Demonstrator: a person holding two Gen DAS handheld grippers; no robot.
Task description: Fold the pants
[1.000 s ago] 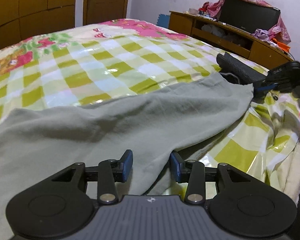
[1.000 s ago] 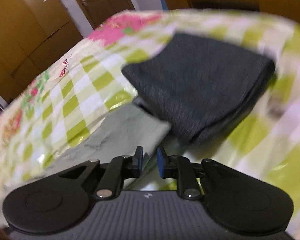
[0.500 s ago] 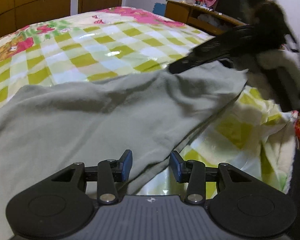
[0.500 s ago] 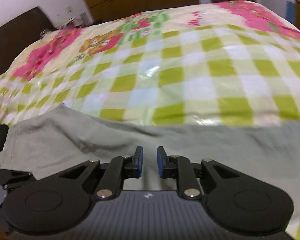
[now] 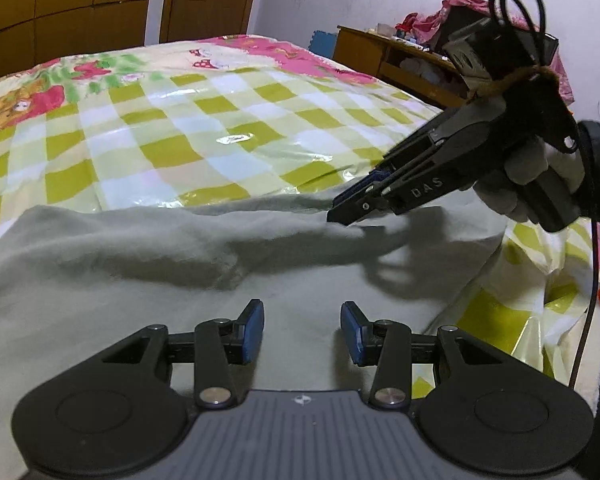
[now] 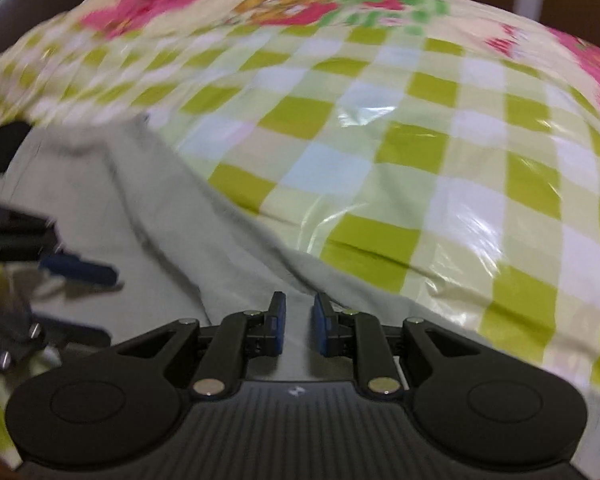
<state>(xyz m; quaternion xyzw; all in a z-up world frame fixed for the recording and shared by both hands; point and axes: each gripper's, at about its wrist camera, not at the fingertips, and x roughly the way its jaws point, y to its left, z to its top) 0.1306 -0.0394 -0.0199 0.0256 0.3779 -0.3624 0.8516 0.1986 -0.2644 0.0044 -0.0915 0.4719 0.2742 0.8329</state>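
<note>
Pale grey-green pants (image 5: 148, 272) lie spread on the bed, rumpled along their far edge. My left gripper (image 5: 302, 334) is open and empty, low over the cloth near its front part. My right gripper (image 6: 300, 330) has its jaws a narrow gap apart with nothing between them, just above the pants (image 6: 228, 264) near their far edge. In the left wrist view the right gripper (image 5: 340, 210) comes in from the right, held by a white-gloved hand, its tips at the pants' far edge. The left gripper's blue pads (image 6: 80, 270) show blurred at the left of the right wrist view.
The bed carries a shiny green-and-white checked cover (image 5: 220, 120) with pink print at the far end. A wooden shelf unit (image 5: 396, 68) with clothes stands at the back right. Wooden wardrobe doors (image 5: 60, 4) line the back wall. The bed's right edge (image 5: 540, 304) drops off.
My right gripper swung from a folded dark garment at the bed's right end over to the middle of the pants' far edge. My left gripper shifted further over the cloth.
</note>
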